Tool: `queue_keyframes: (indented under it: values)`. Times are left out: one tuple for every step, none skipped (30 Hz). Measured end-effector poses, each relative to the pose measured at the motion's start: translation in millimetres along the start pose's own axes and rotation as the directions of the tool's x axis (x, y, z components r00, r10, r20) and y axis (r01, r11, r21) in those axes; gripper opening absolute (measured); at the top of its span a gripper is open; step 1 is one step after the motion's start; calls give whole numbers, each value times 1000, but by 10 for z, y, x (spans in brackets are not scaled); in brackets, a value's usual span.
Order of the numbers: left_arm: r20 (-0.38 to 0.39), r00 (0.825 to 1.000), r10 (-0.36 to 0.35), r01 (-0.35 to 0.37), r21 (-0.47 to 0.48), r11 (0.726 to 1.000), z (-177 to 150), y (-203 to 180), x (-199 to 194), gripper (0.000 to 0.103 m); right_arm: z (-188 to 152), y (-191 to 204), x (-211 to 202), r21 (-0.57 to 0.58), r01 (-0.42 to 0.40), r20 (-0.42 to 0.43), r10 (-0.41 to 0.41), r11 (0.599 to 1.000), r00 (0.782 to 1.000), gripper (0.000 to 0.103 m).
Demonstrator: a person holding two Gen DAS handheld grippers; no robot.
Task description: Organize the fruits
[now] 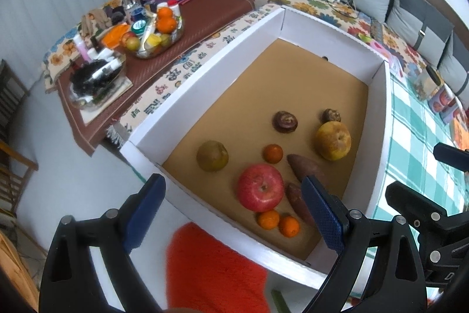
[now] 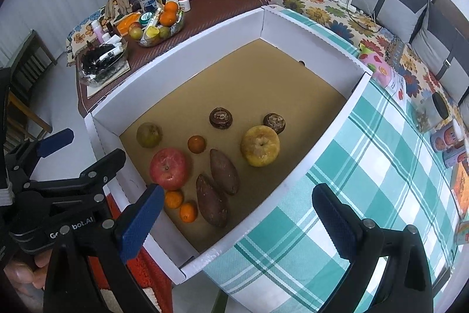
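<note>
- Left gripper hangs over the near wall of a white box, jaws spread wide, holding nothing; right gripper likewise wide apart and empty, above the box's corner and a green checked cloth
- Inside the box: a red apple, a yellow apple, three small oranges, two sweet potatoes, a brownish pear

The box's far half lies bare; fruit crowds the near half inside tall white walls.
</note>
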State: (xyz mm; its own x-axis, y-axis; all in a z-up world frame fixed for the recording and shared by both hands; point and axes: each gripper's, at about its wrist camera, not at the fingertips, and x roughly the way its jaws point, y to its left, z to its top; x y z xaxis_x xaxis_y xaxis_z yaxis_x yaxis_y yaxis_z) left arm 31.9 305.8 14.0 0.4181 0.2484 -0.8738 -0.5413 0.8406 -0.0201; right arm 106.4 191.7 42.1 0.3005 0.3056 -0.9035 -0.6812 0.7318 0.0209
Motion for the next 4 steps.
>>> queue_keyframes:
  values:
    - [-3, 1000, -4, 4, -1, 1000, -3, 7, 2, 95, 3, 4, 2, 0, -1, 0, 1, 1000, 1000, 100]
    - [-3, 1000, -12, 12, -4, 1000, -3, 14, 1, 95, 8, 7, 8, 0, -1, -1, 1, 1000, 1000, 100]
    - [4, 1000, -17, 17, -7, 1000, -3, 21, -9, 95, 14, 11, 15, -2, -1, -2, 1, 1000, 1000, 100]
    - [9, 1000, -12, 12, -7, 1000, 0, 24, -19, 95, 21, 15, 21, -3, -1, -2, 1, 1000, 1000, 100]
